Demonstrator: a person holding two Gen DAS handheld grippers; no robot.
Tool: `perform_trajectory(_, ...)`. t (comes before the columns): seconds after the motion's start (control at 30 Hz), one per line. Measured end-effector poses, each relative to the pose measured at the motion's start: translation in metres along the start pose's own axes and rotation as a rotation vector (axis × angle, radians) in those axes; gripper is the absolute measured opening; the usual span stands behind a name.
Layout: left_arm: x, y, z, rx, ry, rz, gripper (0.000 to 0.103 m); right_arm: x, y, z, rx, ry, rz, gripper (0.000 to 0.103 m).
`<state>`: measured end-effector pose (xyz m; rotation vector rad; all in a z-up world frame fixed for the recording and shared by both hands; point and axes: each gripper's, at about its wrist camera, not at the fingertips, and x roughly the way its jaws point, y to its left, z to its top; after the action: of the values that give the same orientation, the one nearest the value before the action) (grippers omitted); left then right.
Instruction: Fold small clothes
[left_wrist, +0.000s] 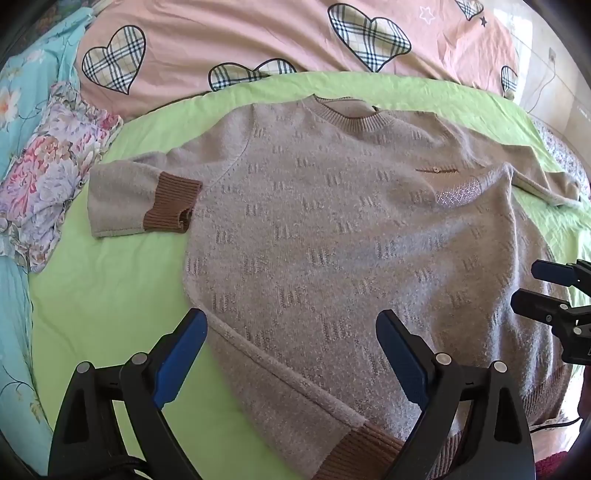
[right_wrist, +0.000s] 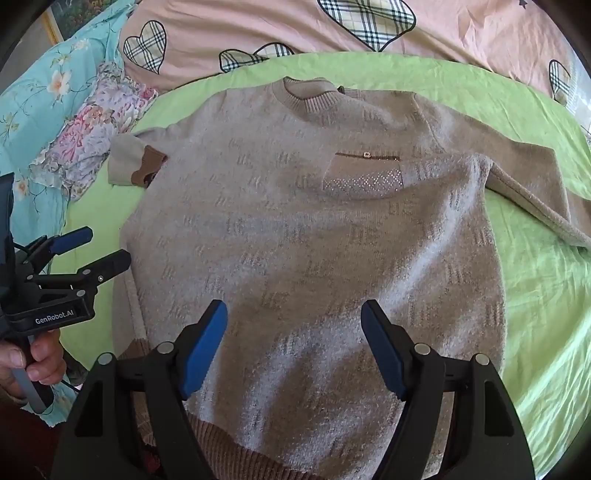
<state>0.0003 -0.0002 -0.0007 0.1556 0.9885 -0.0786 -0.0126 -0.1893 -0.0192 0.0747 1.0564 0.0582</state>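
A small grey-beige knit sweater (left_wrist: 332, 236) with brown cuffs and hem lies face up on a green sheet (left_wrist: 103, 295). It also shows in the right wrist view (right_wrist: 314, 240). Its left sleeve (left_wrist: 140, 199) is folded back with the brown cuff (left_wrist: 171, 206) at the body's edge. Its right sleeve (right_wrist: 535, 199) stretches out to the right. My left gripper (left_wrist: 291, 328) is open and empty over the lower left edge. My right gripper (right_wrist: 293, 317) is open and empty above the lower body. Each gripper shows in the other's view, the right one (left_wrist: 546, 288) and the left one (right_wrist: 96, 247).
A pink quilt with plaid hearts (left_wrist: 258, 40) lies beyond the sweater. A floral cloth (left_wrist: 48, 173) and a turquoise floral sheet (left_wrist: 22, 92) lie at the left. A hand (right_wrist: 33, 362) holds the left gripper's handle.
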Motion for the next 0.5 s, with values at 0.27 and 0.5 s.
perform_trajectory(0.27, 0.003, -0.002, -0.003, -0.01, 0.006, -0.019, 0.093, 0.007, -0.002, -0.001, 0.004, 0.013, 0.012, 0.075)
perform_trajectory(0.5, 0.001, -0.002, -0.001, -0.002, 0.001, -0.025, 0.093, 0.007, -0.004, 0.001, 0.019, 0.014, 0.021, 0.075)
